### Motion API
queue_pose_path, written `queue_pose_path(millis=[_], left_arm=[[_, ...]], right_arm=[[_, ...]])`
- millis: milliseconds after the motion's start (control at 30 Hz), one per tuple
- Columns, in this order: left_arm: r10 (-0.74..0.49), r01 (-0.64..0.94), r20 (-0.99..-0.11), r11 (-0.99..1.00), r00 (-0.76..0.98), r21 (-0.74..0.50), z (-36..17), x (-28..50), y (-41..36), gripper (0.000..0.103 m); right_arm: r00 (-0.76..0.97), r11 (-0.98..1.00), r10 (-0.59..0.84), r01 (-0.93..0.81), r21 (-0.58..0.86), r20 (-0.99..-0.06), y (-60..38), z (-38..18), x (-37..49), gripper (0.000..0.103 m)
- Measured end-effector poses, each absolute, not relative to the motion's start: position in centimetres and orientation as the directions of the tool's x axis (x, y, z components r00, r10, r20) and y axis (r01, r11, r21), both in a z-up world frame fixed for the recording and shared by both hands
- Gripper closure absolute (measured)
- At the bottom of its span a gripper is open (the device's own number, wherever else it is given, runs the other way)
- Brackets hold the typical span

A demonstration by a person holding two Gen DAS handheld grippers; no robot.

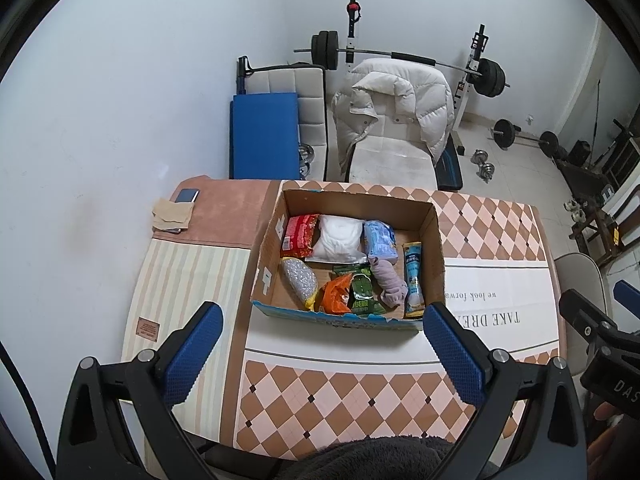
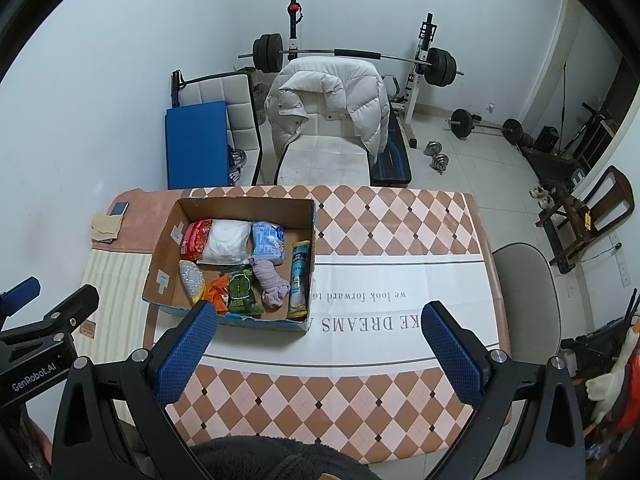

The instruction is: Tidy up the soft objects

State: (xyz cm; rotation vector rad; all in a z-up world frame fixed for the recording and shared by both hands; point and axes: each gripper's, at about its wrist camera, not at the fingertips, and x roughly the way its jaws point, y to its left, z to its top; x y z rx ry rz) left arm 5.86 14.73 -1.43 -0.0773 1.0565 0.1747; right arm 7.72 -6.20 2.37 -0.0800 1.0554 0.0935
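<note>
Eight soft items, one box, both grippers empty

Two grippers hover short of the box (image 1: 348,256), which sits on the checked table (image 1: 360,396). Left gripper (image 1: 322,340): jaws wide apart, holding nothing, squarely before the box's near wall. Right gripper (image 2: 320,340): jaws likewise spread and empty, offset toward the box's right.

Box contents, near row, left to right:
- Scourer (image 1: 299,280), silver mesh; light, springy. Pinch across the middle.
- Orange packet (image 1: 336,298), crinkled foil; light, likely slippery. Take by a bunched edge.
- Green packet (image 1: 362,290); same handling.
- Sock (image 1: 387,282), mauve, limp; will sag, so grip at the thick fold.
- Tube (image 1: 413,280), upright against the box's right wall; stiffer, grip mid-length.

Far row, left to right:
- Red packet (image 1: 300,232); probably crushable, so gentle pressure.
- White bag (image 1: 340,238), plump, slick film; grip a corner.
- Blue pack (image 1: 381,238), padded, squashy; pinch across its width.
</note>
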Motion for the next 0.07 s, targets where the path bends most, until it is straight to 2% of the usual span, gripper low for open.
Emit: queue_pose_path(millis=[67], left_arm=[[0.105,-0.177,-0.868,0.984,0.485,0.020,-1.23,5.79,14.75,0.000]], right_arm=[[0.491,0.993,0.037,-0.115,-0.022,-0.870,-6.04,2.39,7.66,0.000]])
